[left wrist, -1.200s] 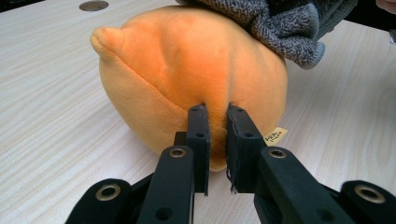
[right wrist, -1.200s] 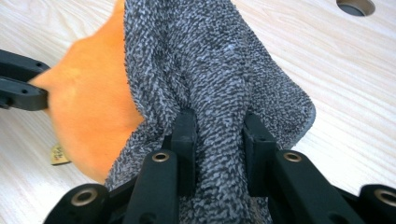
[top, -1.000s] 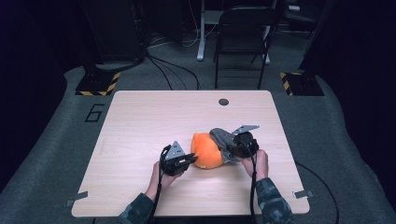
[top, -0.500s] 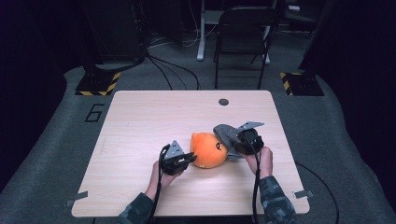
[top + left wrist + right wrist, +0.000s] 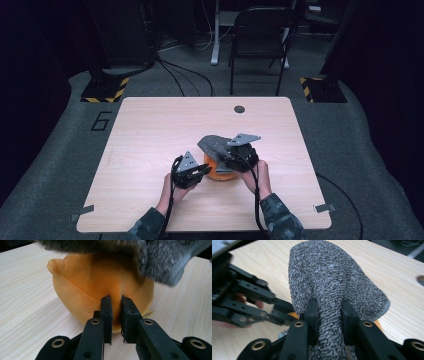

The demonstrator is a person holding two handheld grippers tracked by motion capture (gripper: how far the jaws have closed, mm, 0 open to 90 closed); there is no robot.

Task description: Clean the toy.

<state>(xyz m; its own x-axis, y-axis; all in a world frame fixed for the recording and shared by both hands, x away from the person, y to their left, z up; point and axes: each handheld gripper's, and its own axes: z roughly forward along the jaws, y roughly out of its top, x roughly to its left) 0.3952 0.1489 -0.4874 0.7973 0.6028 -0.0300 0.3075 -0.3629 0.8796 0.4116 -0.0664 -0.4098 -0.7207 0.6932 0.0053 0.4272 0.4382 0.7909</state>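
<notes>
High view: the orange plush toy [image 5: 218, 169] sits on the light wood bench [image 5: 150, 135], toward the person's edge and well short of the round grommet hole [image 5: 239, 109] at the far side. The left tongs [image 5: 199, 172] pinch a fold of the plush's orange fabric, jaws nearly together, on its left flank. A grey knitted sock [image 5: 216, 144] hangs just over the plush, its cuff bunched between the jaws of the right tongs [image 5: 223, 156], on the plush's right. Beyond the bench stands a black folding chair [image 5: 260, 40].
</notes>
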